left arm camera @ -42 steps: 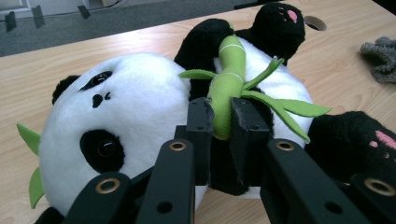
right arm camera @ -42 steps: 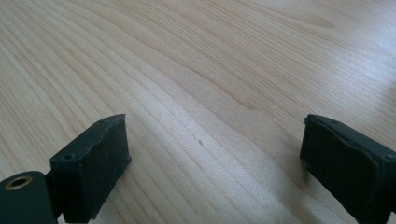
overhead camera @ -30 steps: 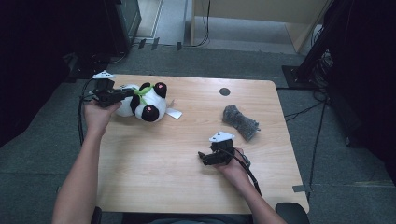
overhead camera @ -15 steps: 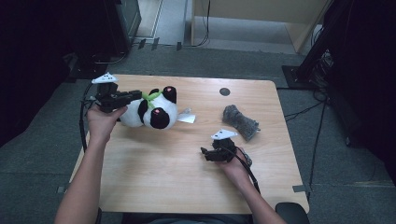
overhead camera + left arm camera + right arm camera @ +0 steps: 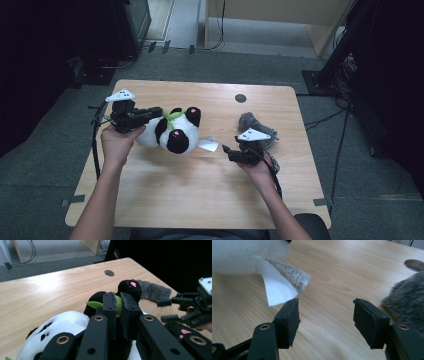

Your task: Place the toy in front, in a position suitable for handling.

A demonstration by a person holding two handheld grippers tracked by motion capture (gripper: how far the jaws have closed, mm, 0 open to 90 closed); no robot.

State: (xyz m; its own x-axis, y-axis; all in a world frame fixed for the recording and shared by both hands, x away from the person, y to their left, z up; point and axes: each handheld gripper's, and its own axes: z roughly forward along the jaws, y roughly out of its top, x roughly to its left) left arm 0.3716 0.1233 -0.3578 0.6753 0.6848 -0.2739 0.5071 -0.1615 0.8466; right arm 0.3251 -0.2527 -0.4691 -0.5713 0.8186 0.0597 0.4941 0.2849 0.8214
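I have the panda (image 5: pixel 172 131) pinched in my left gripper (image 5: pixel 150 113) — the jaws are pressed tight on its green scarf (image 5: pixel 117 305) — and over the last second it has slid from the table's (image 5: pixel 200 190) left edge toward the middle, still lying on the wood. Its white tag (image 5: pixel 283 277) trails on the side facing my right gripper (image 5: pixel 227 152), just ahead of those jaws. They have just been closing, half spread with nothing between them. The grey fur piece (image 5: pixel 255 127) lies right of the panda. A tag grab looks likely next.
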